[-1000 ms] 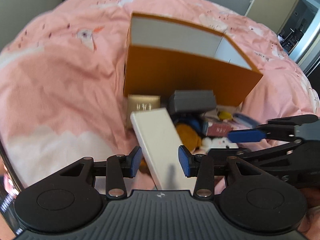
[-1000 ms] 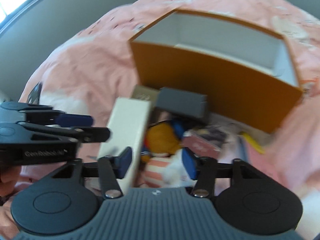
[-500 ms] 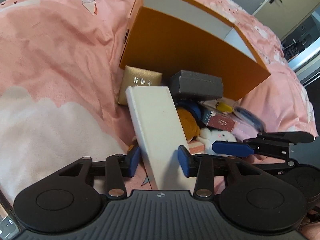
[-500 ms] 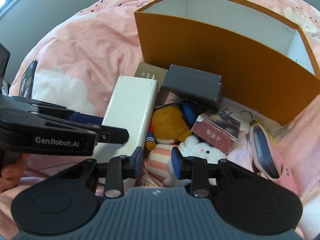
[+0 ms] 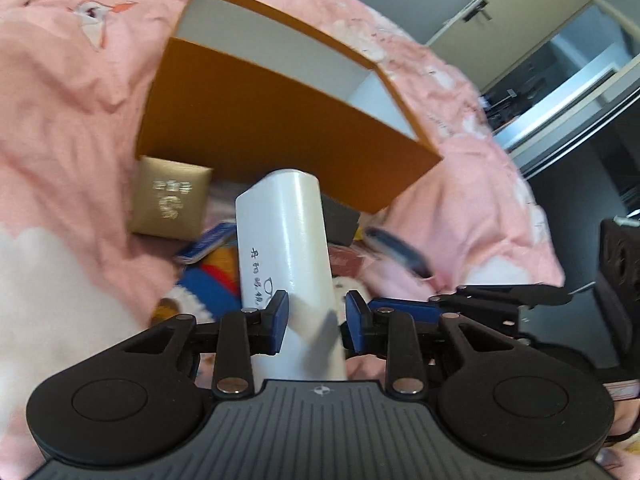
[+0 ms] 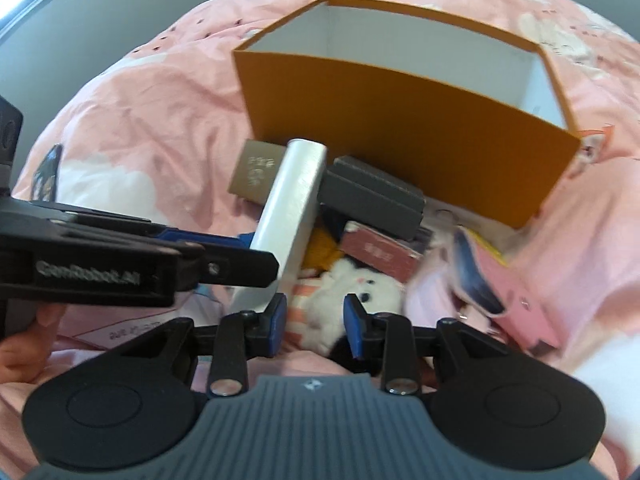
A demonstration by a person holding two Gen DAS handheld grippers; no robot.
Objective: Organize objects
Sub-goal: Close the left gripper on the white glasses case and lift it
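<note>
My left gripper (image 5: 316, 322) has its jaws closing on the near end of a long white box (image 5: 286, 240), and the pads press its sides. The box (image 6: 290, 216) is tipped up on edge over the pile, its far end toward the open orange box (image 5: 280, 132). A white plush bunny (image 6: 352, 284) fills the gap between the pads of my right gripper (image 6: 314, 322), which is shut on its striped body. The right gripper (image 5: 400, 308) lies just right of the left one.
Piled before the orange box (image 6: 400, 128) are a gold box (image 5: 172, 204), a grey box (image 6: 372, 196), a red box (image 6: 380, 252), an orange and blue plush (image 5: 212, 280) and a pink case (image 6: 516, 292). Pink bedding (image 5: 60, 140) lies all around. A doorway (image 5: 560, 60) shows at the far right.
The left jaws narrowed onto the white box, and the box went from lying flat to tipped on edge. The right jaws narrowed around the plush bunny.
</note>
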